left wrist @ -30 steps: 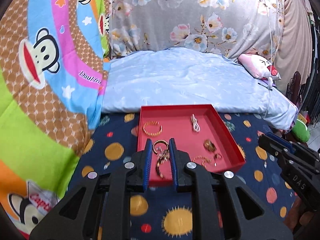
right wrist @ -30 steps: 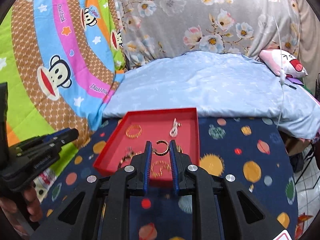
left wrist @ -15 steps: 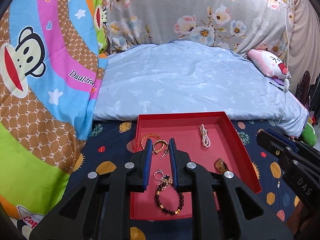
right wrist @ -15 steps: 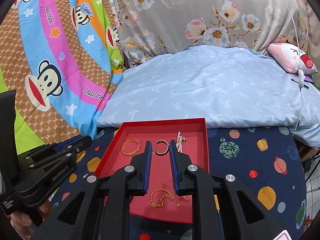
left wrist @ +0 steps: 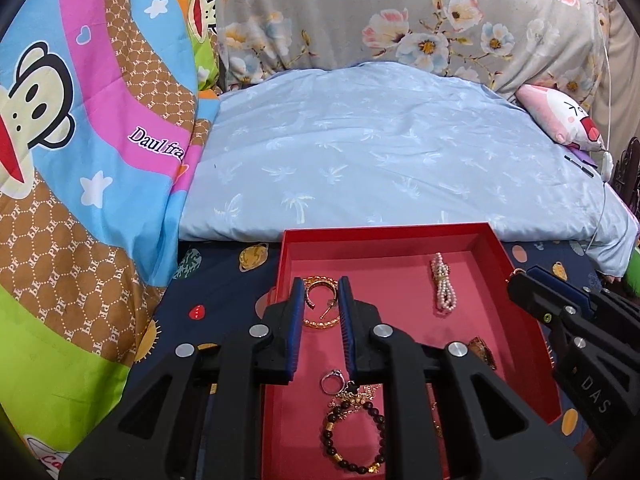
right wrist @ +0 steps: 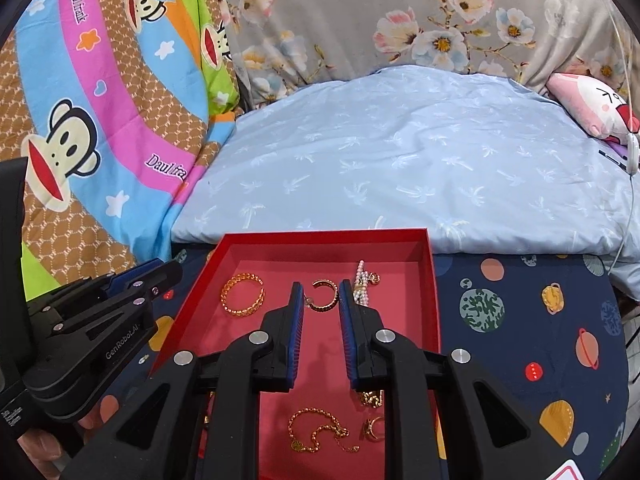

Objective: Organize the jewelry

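- Both hand-held grippers, left (left wrist: 319, 300) and right (right wrist: 319, 300), have moved in over the tray (left wrist: 384, 232); both open, holding nothing.
- The hoop (right wrist: 325, 295) at 12 o'clock looks like the right one's next pick.

Bed scene. Navy sheet (right wrist: 520, 320) with planet and sun print covers the foreground. Behind it, a pale blue quilt (left wrist: 380, 160) with palm motifs, rumpled. Left: bright cartoon-monkey blanket (left wrist: 80, 160) in pink, blue, brown and green stripes, piled high. Back: grey floral fabric (right wrist: 400, 12) upright. Far right: pink plush pillow (right wrist: 592, 108), white cable (right wrist: 630, 148) hanging over it. Light even, indoor.
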